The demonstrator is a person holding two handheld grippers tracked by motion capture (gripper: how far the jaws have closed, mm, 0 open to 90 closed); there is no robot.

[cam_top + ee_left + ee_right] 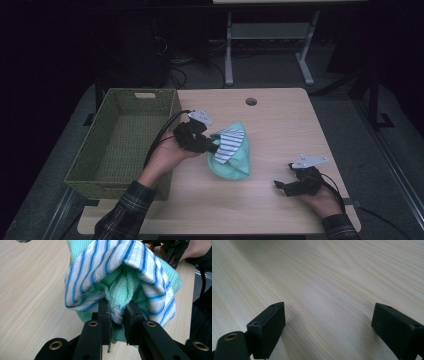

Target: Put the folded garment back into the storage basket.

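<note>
A green terry cloth [232,162] lies bunched at the middle of the wooden table [280,120], with a blue-and-white striped cloth [229,144] folded over it. My left gripper [216,146] is shut on the left edge of both cloths. In the left gripper view the striped cloth [105,267] drapes over the green cloth [122,290], and a fold of both is pinched at my left gripper [117,315]. My right gripper [278,186] rests near the table's front right, open, well clear of the cloths. Its jaws [328,322] stand wide apart over bare wood.
A green woven basket [107,172] stands along the table's left side, with nothing visible inside it. A round cable hole [251,101] sits near the far edge. A metal desk frame [229,50] and cables lie on the dark floor beyond.
</note>
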